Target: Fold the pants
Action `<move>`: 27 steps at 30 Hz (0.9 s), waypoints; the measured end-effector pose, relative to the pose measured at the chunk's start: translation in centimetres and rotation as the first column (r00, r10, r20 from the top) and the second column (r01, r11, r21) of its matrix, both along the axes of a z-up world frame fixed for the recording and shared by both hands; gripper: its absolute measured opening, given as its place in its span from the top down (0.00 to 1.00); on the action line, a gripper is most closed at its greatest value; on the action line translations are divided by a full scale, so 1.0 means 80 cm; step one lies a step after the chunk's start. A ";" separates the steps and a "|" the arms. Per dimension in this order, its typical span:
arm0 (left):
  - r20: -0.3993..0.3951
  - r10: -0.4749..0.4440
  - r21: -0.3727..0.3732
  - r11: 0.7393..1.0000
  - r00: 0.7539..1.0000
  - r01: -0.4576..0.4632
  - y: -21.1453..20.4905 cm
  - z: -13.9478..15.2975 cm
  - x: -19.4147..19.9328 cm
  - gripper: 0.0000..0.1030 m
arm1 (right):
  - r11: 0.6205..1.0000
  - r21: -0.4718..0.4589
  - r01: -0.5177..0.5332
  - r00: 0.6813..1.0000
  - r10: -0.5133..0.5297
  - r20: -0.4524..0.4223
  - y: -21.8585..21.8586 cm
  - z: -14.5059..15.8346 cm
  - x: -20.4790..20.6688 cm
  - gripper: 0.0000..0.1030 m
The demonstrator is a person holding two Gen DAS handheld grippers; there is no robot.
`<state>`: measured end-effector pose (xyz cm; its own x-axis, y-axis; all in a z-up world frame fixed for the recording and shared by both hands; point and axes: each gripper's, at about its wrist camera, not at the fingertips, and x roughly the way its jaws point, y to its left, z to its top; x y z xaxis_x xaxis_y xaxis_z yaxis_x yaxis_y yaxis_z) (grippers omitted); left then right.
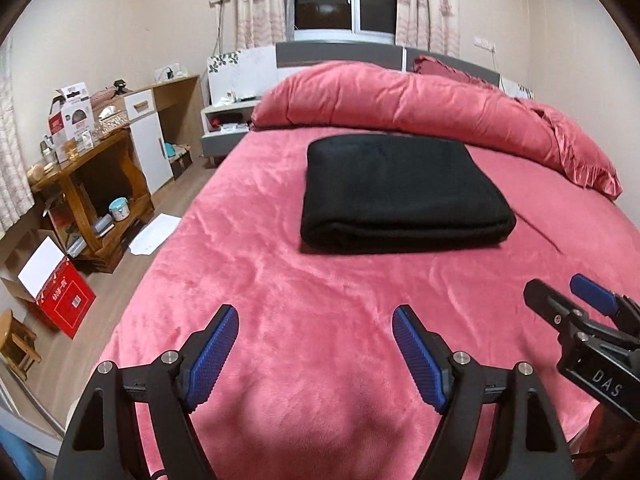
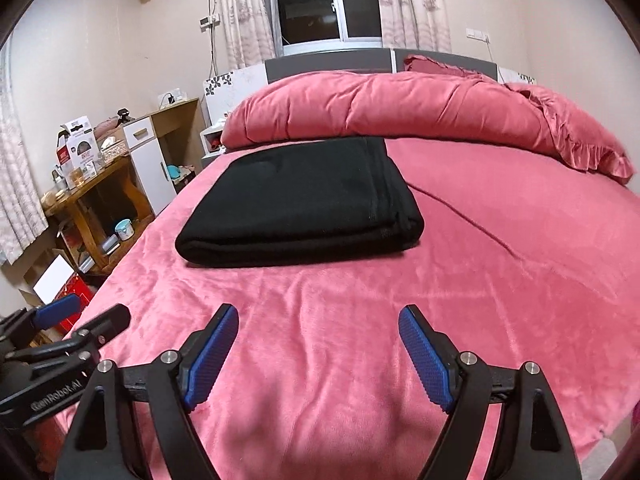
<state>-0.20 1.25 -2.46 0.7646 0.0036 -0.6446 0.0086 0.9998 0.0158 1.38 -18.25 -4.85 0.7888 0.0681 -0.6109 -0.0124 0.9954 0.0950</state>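
Black pants [image 1: 404,192] lay folded flat on pink bed [image 1: 280,300], long axis crosswise, fold edge toward released left gripper [image 1: 316,354] and right gripper [image 2: 318,354].

The black pants [image 1: 404,194] lie folded into a thick rectangle on the pink bed [image 1: 280,288], just before the rolled quilt [image 1: 420,100]. The left gripper [image 1: 316,356] hangs over the near bedding, its 2 blue pads [image 1: 212,360] spread wide and holding nothing. The right gripper [image 1: 560,296] shows at the right edge, apart from the pants.
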 end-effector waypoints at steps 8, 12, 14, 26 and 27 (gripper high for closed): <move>0.025 -0.018 0.015 1.000 1.000 0.018 -0.005 0.009 -0.009 0.32 | 1.000 0.001 -0.004 1.000 0.003 0.016 0.001 0.006 -0.007 0.20; 0.014 -0.035 0.013 0.999 0.999 0.035 -0.009 0.008 -0.011 0.32 | 1.000 0.009 -0.005 1.000 0.005 0.015 0.000 0.006 -0.007 0.20; 0.009 -0.035 0.011 0.999 0.999 0.035 -0.010 0.008 -0.011 0.32 | 1.000 0.010 -0.003 1.000 0.003 0.011 -0.001 0.005 -0.007 0.20; -0.031 -0.015 -0.004 1.000 0.999 0.015 -0.003 0.001 -0.006 0.34 | 1.000 0.015 -0.003 1.000 0.003 0.000 0.001 0.001 -0.008 0.20; -0.033 -0.013 -0.004 1.000 0.999 0.013 -0.003 0.000 -0.005 0.34 | 1.000 0.015 -0.003 1.000 0.003 -0.001 0.001 0.001 -0.008 0.20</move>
